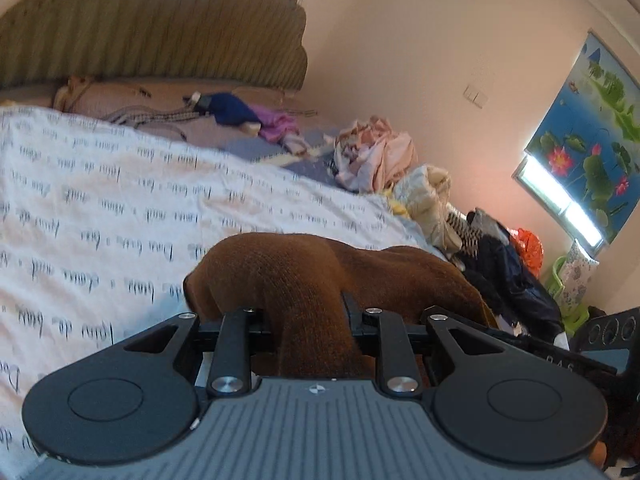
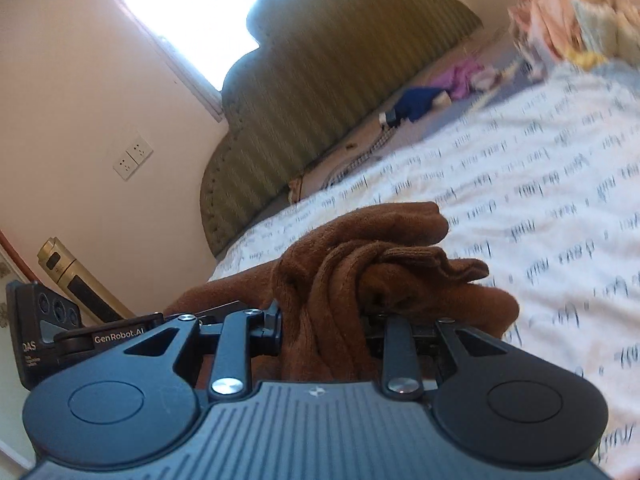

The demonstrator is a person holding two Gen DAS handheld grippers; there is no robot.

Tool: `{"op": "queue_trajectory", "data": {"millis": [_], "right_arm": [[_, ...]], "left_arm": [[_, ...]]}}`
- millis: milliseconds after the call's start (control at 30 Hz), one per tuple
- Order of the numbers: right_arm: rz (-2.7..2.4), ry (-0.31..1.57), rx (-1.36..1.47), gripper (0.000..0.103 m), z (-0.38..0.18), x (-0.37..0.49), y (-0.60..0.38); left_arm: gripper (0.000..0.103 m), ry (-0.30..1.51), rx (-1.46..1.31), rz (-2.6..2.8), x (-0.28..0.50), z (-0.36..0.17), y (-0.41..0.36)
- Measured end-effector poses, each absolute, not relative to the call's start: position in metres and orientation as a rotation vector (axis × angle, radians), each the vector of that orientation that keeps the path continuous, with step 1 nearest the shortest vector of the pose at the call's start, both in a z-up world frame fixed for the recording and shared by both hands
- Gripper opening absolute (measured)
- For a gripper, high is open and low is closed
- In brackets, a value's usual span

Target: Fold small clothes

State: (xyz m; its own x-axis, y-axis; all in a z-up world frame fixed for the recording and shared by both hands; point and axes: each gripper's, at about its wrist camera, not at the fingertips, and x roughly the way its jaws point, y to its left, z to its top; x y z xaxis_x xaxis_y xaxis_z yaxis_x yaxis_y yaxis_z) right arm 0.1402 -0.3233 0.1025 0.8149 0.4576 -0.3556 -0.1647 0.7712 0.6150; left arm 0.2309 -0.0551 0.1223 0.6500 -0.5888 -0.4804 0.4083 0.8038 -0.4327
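Note:
A small brown knitted garment [image 1: 304, 280] is bunched between the jaws of my left gripper [image 1: 306, 320], which is shut on it just above the white bedspread with black script [image 1: 120, 200]. In the right wrist view the same brown garment [image 2: 360, 272] is crumpled and pinched in my right gripper [image 2: 320, 328], also shut on it. Its folds and a ribbed edge spill forward onto the bedspread [image 2: 540, 200]. The fingertips of both grippers are hidden by the cloth. The other gripper's body shows at the right edge [image 1: 608, 340] and at the left edge [image 2: 44, 320].
A pile of mixed clothes [image 1: 380, 156] lies at the bed's far side, with dark clothes [image 1: 508, 276] beside it. Blue and purple garments [image 1: 240, 112] lie near the green padded headboard [image 1: 160, 24]. A window [image 2: 192, 12], a wall socket [image 2: 132, 156] and a gold object [image 2: 76, 280] are to the left.

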Motion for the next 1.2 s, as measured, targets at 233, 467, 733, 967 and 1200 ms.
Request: {"op": "queue_trajectory", "data": {"millis": [233, 467, 733, 967, 1200], "right_arm": [[0.426, 0.456, 0.543, 0.033, 0.093, 0.132, -0.306], [0.394, 0.951, 0.703, 0.043, -0.037, 0.12, -0.291], [0.423, 0.849, 0.748, 0.06, -0.05, 0.064, -0.32], [0.42, 0.883, 0.758, 0.025, -0.047, 0.052, -0.305], [0.342, 0.931, 0.752, 0.027, -0.048, 0.033, -0.303]], "left_arm": [[0.029, 0.699, -0.258, -0.576, 0.194, 0.089, -0.031], [0.037, 0.963, -0.276, -0.527, 0.16, -0.034, -0.008], [0.062, 0.899, -0.45, -0.569, 0.109, -0.04, 0.034], [0.024, 0.901, -0.303, -0.453, 0.088, -0.03, 0.016], [0.042, 0.852, -0.168, -0.331, 0.067, -0.025, 0.01]]}}
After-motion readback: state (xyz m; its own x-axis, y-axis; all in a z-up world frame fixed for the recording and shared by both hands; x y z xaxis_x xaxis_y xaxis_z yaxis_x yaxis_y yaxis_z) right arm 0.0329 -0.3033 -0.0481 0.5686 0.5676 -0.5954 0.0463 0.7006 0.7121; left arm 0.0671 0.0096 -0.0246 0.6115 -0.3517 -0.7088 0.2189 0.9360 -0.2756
